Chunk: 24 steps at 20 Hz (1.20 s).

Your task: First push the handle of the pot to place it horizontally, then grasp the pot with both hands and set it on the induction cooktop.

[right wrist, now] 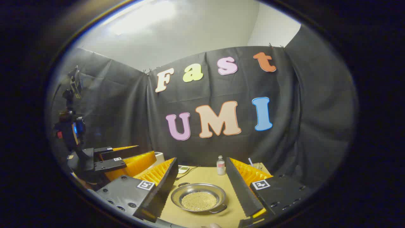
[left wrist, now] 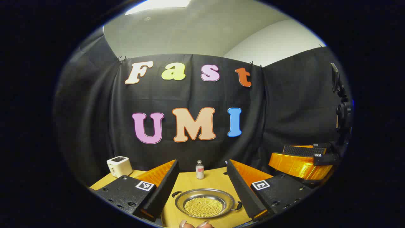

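Left gripper (left wrist: 202,190) jaws spread wide, pot (left wrist: 204,202) on the table (left wrist: 215,179) between the fingers, nothing touched. Right gripper (right wrist: 199,193) likewise open, framing the pot (right wrist: 198,198). Steel pan, shallow, loaded with small beads: likely stiff, slick and spill-prone. Pinch the two side handles (left wrist: 238,205), keep level.

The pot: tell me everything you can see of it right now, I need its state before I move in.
The pot is a shallow, round pan of shiny metal, sitting flat on the wooden table. Its bottom is covered with small yellowish beads or grains. Two small dark loop handles stick out at opposite rim edges, lying diagonally in both views. Nothing touches it: the left gripper and right gripper both hang open, framing it from above.
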### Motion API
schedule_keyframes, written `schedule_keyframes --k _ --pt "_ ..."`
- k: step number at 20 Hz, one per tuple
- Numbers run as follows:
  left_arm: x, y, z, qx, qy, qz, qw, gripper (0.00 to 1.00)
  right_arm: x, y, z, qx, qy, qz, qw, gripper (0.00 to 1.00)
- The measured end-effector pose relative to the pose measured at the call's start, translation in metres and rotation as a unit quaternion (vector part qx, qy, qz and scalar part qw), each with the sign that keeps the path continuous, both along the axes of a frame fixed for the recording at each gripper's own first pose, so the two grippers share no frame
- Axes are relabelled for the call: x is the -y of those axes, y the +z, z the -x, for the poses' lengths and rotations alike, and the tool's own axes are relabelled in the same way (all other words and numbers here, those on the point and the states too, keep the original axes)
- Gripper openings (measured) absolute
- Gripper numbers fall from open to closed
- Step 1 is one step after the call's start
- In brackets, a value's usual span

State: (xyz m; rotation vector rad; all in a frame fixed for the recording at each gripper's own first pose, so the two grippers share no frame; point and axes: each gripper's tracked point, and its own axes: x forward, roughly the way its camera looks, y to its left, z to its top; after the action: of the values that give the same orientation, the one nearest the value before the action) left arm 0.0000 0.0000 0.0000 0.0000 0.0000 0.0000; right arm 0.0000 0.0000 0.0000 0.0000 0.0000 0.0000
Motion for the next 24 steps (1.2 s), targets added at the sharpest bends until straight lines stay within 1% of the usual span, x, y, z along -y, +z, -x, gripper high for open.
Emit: schedule_keyframes --k 1,2,9,12,13,14,18,24 --pt "0.001 0.001 0.001 0.001 0.000 0.003 1.000 0.97 -0.001 0.002 0.001 0.002 0.002 0.002 1.000 0.95" --pt "0.003 0.002 0.001 0.000 -0.001 0.005 1.000 0.96 -0.001 0.002 0.000 0.003 0.003 0.004 1.000 0.94" --pt "0.002 0.000 0.007 0.000 0.014 0.011 1.000 0.96 -0.001 0.002 0.000 0.006 0.007 -0.002 1.000 0.94" --pt "0.000 -0.001 0.009 -0.001 0.016 0.021 1.000 0.96 0.000 0.002 0.002 0.006 0.003 0.000 1.000 0.94" --pt "-0.003 -0.002 0.011 -0.003 0.019 0.023 1.000 0.96 -0.002 -0.001 0.004 0.002 0.004 -0.001 1.000 0.95" --pt "-0.004 -0.003 0.012 -0.005 0.018 0.024 1.000 0.96 -0.004 -0.004 0.004 -0.003 0.004 -0.002 1.000 0.94" --pt "-0.006 -0.006 0.014 -0.009 0.016 0.034 0.999 0.96 -0.006 -0.008 0.007 -0.012 -0.001 0.002 1.000 0.94" --pt "-0.016 -0.009 0.017 -0.011 0.017 0.028 0.999 0.96 -0.004 -0.021 0.011 -0.026 -0.023 0.016 0.999 0.94"
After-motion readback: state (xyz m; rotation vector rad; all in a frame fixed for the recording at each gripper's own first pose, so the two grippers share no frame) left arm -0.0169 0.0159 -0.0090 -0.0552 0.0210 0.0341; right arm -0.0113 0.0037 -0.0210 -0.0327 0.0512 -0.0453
